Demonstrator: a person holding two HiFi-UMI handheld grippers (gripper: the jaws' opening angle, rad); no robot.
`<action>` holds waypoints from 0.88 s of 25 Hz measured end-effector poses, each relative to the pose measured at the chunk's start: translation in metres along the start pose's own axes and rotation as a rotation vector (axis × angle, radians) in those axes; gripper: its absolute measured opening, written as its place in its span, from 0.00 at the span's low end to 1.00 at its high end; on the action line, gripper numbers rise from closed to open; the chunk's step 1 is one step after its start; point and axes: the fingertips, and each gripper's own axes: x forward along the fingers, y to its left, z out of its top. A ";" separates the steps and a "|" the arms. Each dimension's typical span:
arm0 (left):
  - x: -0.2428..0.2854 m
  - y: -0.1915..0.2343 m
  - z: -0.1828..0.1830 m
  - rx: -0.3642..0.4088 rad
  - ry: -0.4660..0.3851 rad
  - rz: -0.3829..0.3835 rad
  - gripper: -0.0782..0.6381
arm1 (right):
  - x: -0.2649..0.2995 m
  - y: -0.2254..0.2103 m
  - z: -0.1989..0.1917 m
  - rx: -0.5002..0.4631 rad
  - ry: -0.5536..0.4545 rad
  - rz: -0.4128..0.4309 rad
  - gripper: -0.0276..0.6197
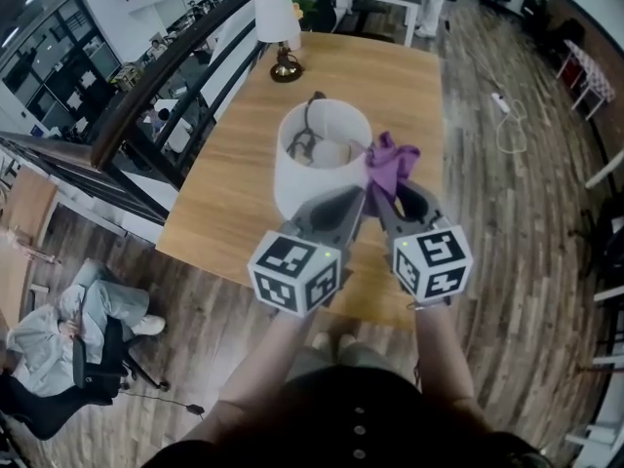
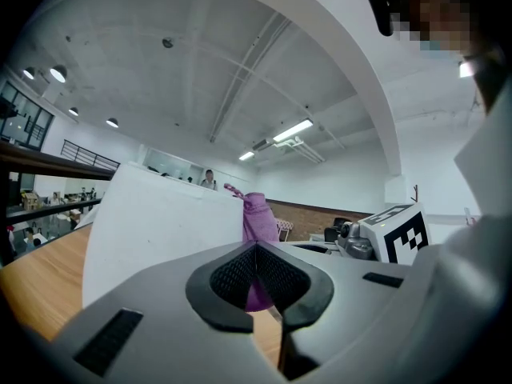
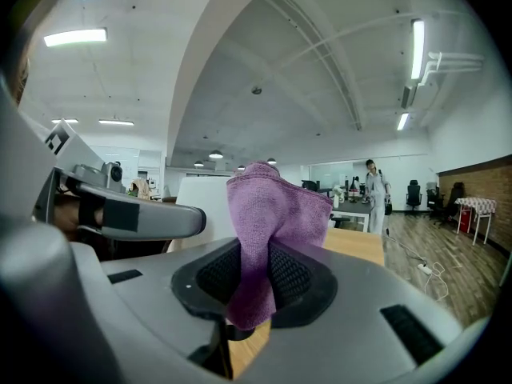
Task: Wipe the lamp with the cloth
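Right claw (image 3: 254,282): pinched on the purple cloth (image 3: 268,214), which stands up in a loose bunch above the pads
Left claw (image 2: 256,254): pressed together with nothing gripped; the purple seen past its tips is the cloth held by the other claw, just beside it
Cloth position: at the right rim of the lamp (image 1: 317,159), level with the top of its white shade; whether it touches yet I cannot tell
Lamp: stands on the wooden worktop (image 1: 234,193) near its front edge, directly ahead of both claws
Farther out: a second, smaller lamp (image 1: 280,29) at the far end, well apart
Step in hand: as I judge it, bringing the cloth to the shade, at the start of wiping
Next move: press the bunch lightly on the shade wall and sweep around it, gently enough not to tip the lamp
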 end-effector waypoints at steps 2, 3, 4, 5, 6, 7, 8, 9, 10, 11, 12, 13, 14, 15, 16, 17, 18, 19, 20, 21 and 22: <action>0.001 -0.001 -0.005 -0.006 0.009 -0.003 0.12 | 0.000 -0.001 -0.007 0.009 0.012 -0.002 0.17; 0.001 -0.001 -0.007 -0.009 0.013 -0.004 0.12 | 0.001 -0.002 -0.011 0.013 0.018 -0.003 0.17; 0.001 -0.001 -0.009 -0.011 0.016 -0.004 0.12 | 0.001 -0.002 -0.014 0.016 0.024 -0.003 0.17; 0.001 -0.001 -0.012 -0.012 0.020 -0.005 0.12 | 0.002 -0.002 -0.017 0.020 0.030 -0.003 0.17; 0.001 -0.001 -0.014 -0.014 0.025 -0.005 0.12 | 0.002 -0.002 -0.020 0.024 0.035 -0.003 0.17; 0.002 0.000 -0.016 -0.015 0.029 -0.005 0.12 | 0.003 -0.002 -0.023 0.028 0.040 -0.002 0.17; 0.002 0.000 -0.018 -0.017 0.033 -0.005 0.12 | 0.003 -0.002 -0.026 0.032 0.045 -0.002 0.17; 0.002 0.000 -0.019 -0.019 0.037 -0.004 0.12 | 0.003 -0.002 -0.028 0.035 0.051 -0.002 0.17; 0.002 0.000 -0.021 -0.021 0.041 -0.003 0.12 | 0.003 -0.002 -0.031 0.038 0.056 -0.003 0.17; 0.002 -0.001 -0.023 -0.024 0.045 -0.002 0.12 | 0.002 -0.002 -0.033 0.041 0.062 -0.002 0.17; 0.002 -0.001 -0.025 -0.028 0.049 -0.002 0.12 | 0.001 -0.001 -0.036 0.044 0.067 -0.002 0.17; 0.001 -0.002 -0.027 -0.031 0.053 -0.002 0.12 | 0.001 0.000 -0.038 0.046 0.073 -0.001 0.17; 0.001 -0.003 -0.029 -0.034 0.057 -0.002 0.12 | 0.000 0.000 -0.040 0.049 0.079 0.000 0.17; 0.001 -0.005 -0.030 -0.037 0.061 -0.002 0.12 | -0.001 0.000 -0.043 0.053 0.084 0.000 0.17; 0.001 -0.006 -0.031 -0.040 0.064 -0.002 0.12 | -0.002 0.000 -0.044 0.057 0.090 0.000 0.17; 0.001 -0.007 -0.032 -0.044 0.067 -0.002 0.12 | -0.003 -0.001 -0.046 0.061 0.094 0.000 0.17; 0.001 -0.007 -0.034 -0.047 0.071 -0.001 0.12 | -0.003 0.000 -0.048 0.064 0.097 0.000 0.17; 0.001 -0.007 -0.036 -0.051 0.073 0.001 0.12 | -0.004 0.000 -0.051 0.067 0.101 0.001 0.17; 0.000 -0.007 -0.039 -0.054 0.076 0.004 0.12 | -0.004 0.000 -0.053 0.069 0.105 0.001 0.17; -0.001 -0.006 -0.041 -0.058 0.079 0.007 0.12 | -0.004 0.001 -0.057 0.072 0.109 0.001 0.17; -0.002 -0.005 -0.044 -0.061 0.081 0.009 0.12 | -0.005 0.002 -0.060 0.075 0.113 0.001 0.17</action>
